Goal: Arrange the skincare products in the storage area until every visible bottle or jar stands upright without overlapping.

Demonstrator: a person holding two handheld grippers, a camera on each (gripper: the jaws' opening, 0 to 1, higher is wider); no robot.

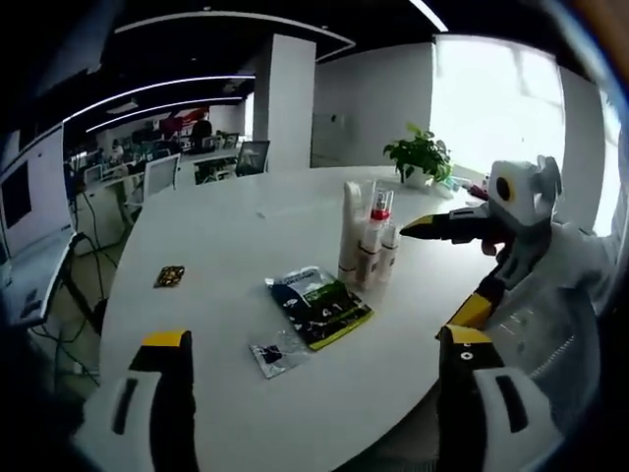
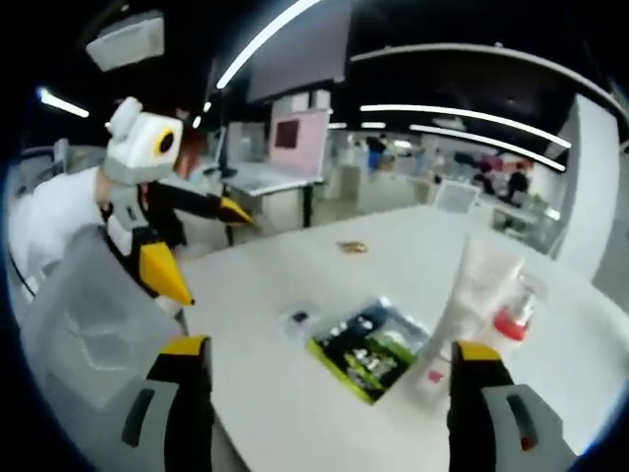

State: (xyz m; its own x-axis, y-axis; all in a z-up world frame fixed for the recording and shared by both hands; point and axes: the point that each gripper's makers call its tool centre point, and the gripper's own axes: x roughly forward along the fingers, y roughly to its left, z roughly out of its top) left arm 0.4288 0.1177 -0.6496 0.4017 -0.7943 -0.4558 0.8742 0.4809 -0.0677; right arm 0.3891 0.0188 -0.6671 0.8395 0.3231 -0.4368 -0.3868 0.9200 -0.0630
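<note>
Several skincare products stand upright in a tight cluster on the white table [image 1: 226,226]: a tall white tube [image 1: 351,226], a red-capped bottle [image 1: 379,211] and a smaller bottle [image 1: 389,248]. In the right gripper view the tube [image 2: 482,280] and red-capped bottle [image 2: 511,320] are blurred at the right. A green-and-blue packet [image 1: 319,305] [image 2: 373,349] lies flat near them. My left gripper [image 1: 314,337] [image 2: 201,246] is open over the table's near edge. My right gripper [image 2: 332,346] [image 1: 437,270] is open just right of the cluster, holding nothing.
A small clear sachet [image 1: 275,352] [image 2: 298,320] lies beside the packet. Farther out lies a small dark item [image 1: 169,276] [image 2: 351,248]. A potted plant [image 1: 421,157] stands behind the bottles. A white sleeve [image 1: 560,295] is at the right. Office chairs and desks fill the background.
</note>
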